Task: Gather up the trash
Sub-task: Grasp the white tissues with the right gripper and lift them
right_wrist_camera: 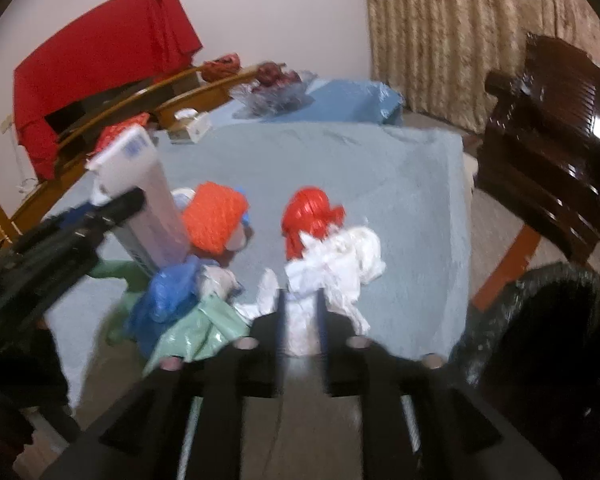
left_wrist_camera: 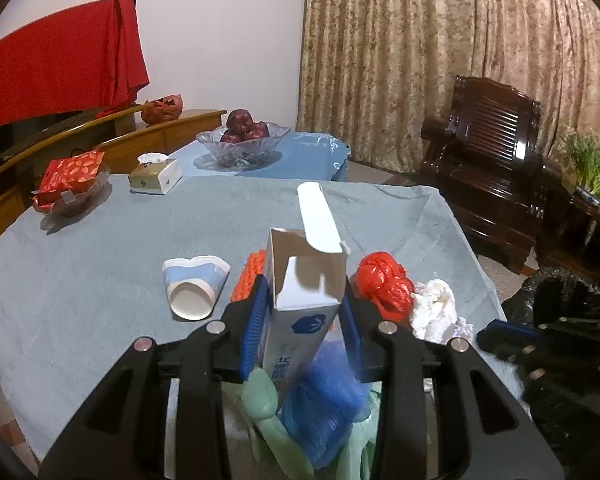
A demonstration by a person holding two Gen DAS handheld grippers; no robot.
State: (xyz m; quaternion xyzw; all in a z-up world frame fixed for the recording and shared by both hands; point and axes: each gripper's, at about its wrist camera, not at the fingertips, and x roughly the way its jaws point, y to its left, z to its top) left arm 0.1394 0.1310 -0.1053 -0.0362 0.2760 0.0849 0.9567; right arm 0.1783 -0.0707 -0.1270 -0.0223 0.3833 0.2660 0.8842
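- The left gripper (left_wrist_camera: 304, 316) has its blue pads clamped on either side of an opened white carton (left_wrist_camera: 306, 300), which stands upright between them with its torn flap sticking up; in the right wrist view the same carton (right_wrist_camera: 140, 196) reads as clear of the table and tilted.
- The right gripper (right_wrist_camera: 302, 320) has its jaws drawn close on a wad of crumpled white paper (right_wrist_camera: 332, 264) (that view is blurred, so how firmly the pads bite cannot be told for sure).
- Both pieces of trash sit above the near edge of the grey-blue tablecloth (left_wrist_camera: 100, 272); the black-lined bin (right_wrist_camera: 548, 320) waits just off the table's right corner.
- More trash lies on the cloth: a tipped paper cup (left_wrist_camera: 194, 290), an orange mesh piece (right_wrist_camera: 216, 216), a knotted red bag (left_wrist_camera: 384, 284), a blue bag (right_wrist_camera: 168, 296) and a pale green bag (right_wrist_camera: 196, 332).
- To do this step well, the person would likely lift each load high enough to clear the pile before swinging right toward the bin.
- The carton is tall and light, so a level, steady carry should stop it pivoting in the pads.
- The paper may trail loose ends; a release well inside the bin's rim looks wise.
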